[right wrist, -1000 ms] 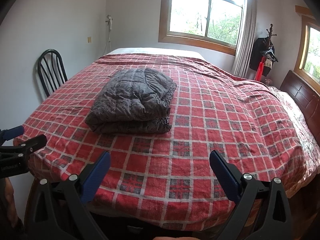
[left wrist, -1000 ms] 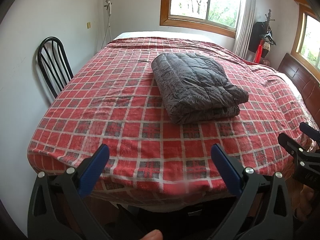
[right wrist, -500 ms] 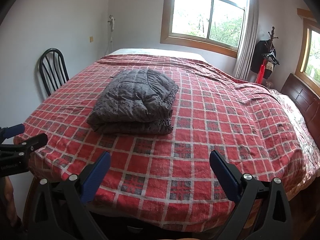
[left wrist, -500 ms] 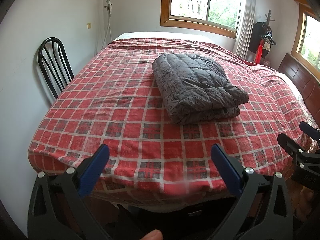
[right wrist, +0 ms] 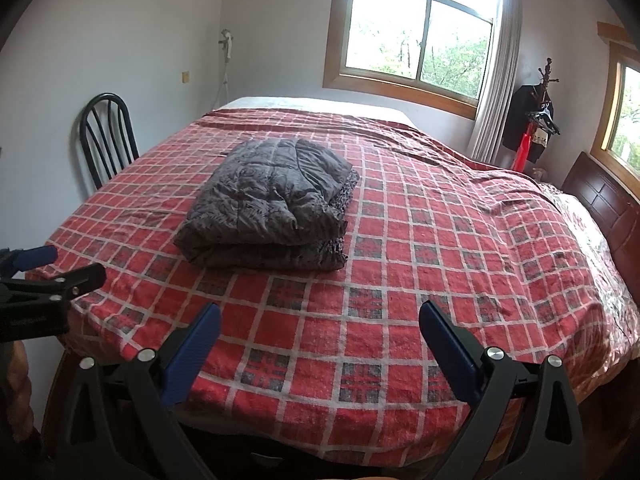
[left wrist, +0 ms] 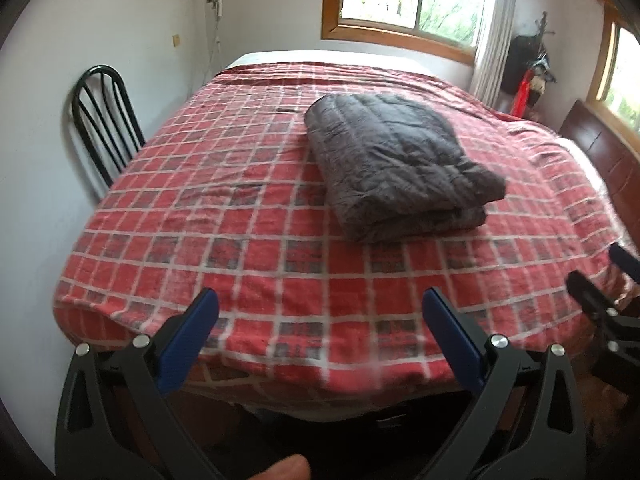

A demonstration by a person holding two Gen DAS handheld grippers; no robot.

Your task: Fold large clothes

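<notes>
Folded dark grey quilted garment (left wrist: 400, 168) lying on the red plaid bedspread (left wrist: 248, 216), just right of centre and a little above the middle of the left wrist frame; left of centre in the right wrist frame (right wrist: 268, 204). Stacked in layers, folded edge toward the camera, touching only the bedspread.

Left gripper (left wrist: 320, 312) at the bottom of its own frame, jaws wide apart, blue pads bare, nothing between them, short of the near edge of the bed. Also visible at the left edge of the right wrist frame (right wrist: 44, 276), well apart from the garment.

Right gripper (right wrist: 320, 320) at the bottom of its own frame, jaws likewise spread, holding nothing; a part of it at the right edge of the left wrist frame (left wrist: 612, 300).

Black metal chair (left wrist: 104, 120) against the white wall at the left. Wood-framed window (right wrist: 416, 44) at upper centre, grey curtain (right wrist: 496, 80) beside it, coat stand (right wrist: 540, 116) at upper right, dark wooden headboard (right wrist: 600, 200) along the right edge. A fingertip at the very bottom of the left wrist frame (left wrist: 284, 470).
</notes>
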